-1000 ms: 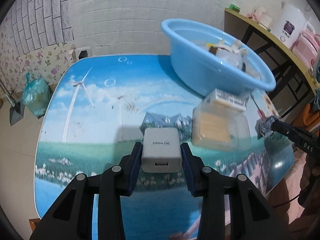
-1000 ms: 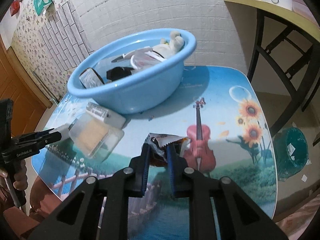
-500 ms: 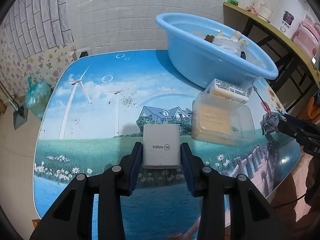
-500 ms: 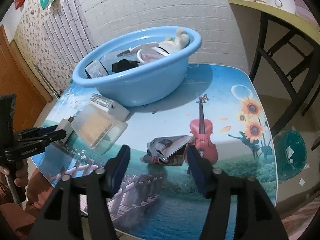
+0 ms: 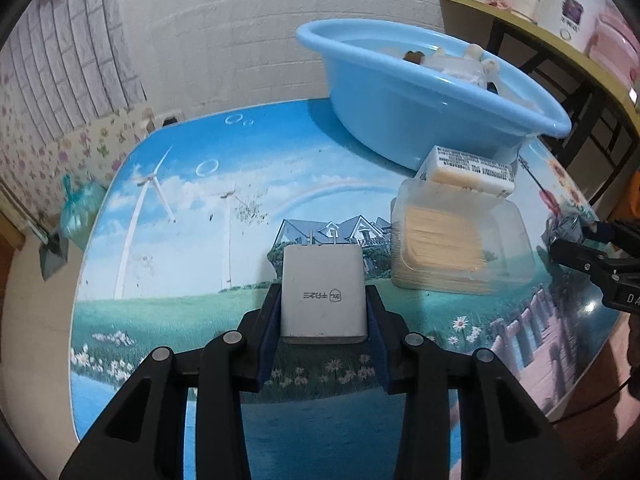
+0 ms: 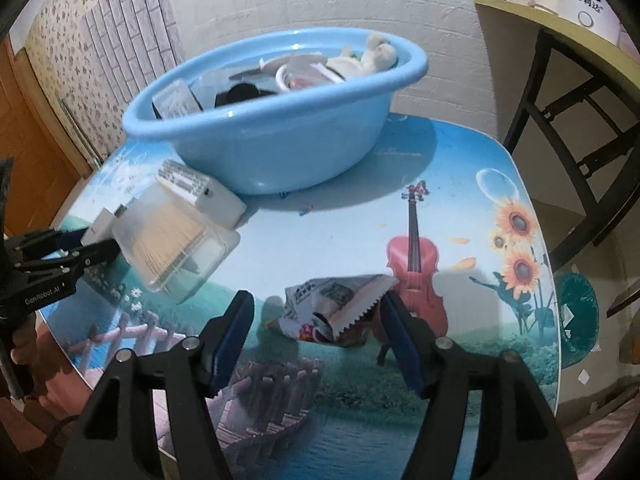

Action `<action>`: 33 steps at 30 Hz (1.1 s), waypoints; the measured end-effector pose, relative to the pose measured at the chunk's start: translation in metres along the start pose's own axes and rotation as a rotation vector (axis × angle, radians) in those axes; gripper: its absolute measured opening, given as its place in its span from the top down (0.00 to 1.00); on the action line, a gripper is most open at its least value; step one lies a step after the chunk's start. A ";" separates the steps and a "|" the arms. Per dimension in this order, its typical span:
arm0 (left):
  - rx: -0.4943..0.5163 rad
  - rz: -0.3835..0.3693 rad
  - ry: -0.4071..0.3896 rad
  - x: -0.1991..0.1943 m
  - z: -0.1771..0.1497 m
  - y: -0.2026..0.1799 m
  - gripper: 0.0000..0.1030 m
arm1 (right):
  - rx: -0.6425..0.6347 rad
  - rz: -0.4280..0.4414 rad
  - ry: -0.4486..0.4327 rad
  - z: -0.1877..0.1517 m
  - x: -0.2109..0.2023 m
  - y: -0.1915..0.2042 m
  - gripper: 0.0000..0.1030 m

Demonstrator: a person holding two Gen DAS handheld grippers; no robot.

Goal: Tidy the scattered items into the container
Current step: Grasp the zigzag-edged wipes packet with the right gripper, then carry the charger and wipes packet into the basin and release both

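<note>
My left gripper (image 5: 323, 300) is shut on a white charger block (image 5: 323, 294), low over the table; it also shows in the right wrist view (image 6: 100, 226). My right gripper (image 6: 316, 318) is open, its fingers either side of a crumpled snack wrapper (image 6: 334, 306) lying on the table. The blue basin (image 6: 280, 132) stands at the back with several items in it, and also shows in the left wrist view (image 5: 420, 100). A clear box of sticks (image 6: 176, 244) and a white box (image 6: 200, 192) lie in front of the basin.
The table (image 5: 180, 200) carries a printed landscape cloth and stands against a white brick wall. A wooden shelf (image 5: 540, 36) with cups and a kettle stands to the right. A green bin (image 6: 576, 312) sits on the floor beyond the table's right edge.
My right gripper has opened and let go of the snack wrapper, which now lies on the table. My left gripper has tilted down with the charger still held.
</note>
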State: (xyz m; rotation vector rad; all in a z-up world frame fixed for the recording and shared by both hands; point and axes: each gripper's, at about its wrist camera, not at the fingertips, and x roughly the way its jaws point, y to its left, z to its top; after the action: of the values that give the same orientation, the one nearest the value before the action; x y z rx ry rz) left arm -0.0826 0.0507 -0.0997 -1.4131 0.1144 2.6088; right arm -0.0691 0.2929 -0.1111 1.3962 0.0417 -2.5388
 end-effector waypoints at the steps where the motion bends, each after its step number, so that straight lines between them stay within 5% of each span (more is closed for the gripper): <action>1: 0.004 0.000 -0.006 0.000 0.000 0.000 0.64 | 0.001 -0.001 0.006 -0.001 0.002 0.000 0.37; 8: -0.020 -0.015 0.009 -0.001 0.002 0.003 0.64 | 0.028 0.019 -0.010 -0.002 0.001 -0.006 0.59; 25: -0.023 -0.073 -0.120 -0.064 0.035 -0.012 0.64 | 0.079 0.167 -0.229 0.025 -0.076 0.000 0.62; 33: 0.001 -0.120 -0.149 -0.070 0.057 -0.027 0.64 | 0.065 0.191 -0.237 0.042 -0.074 0.004 0.62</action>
State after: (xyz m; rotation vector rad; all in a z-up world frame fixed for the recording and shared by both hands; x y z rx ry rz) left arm -0.0869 0.0775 -0.0091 -1.1807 0.0112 2.6032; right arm -0.0653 0.2977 -0.0259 1.0546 -0.2076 -2.5430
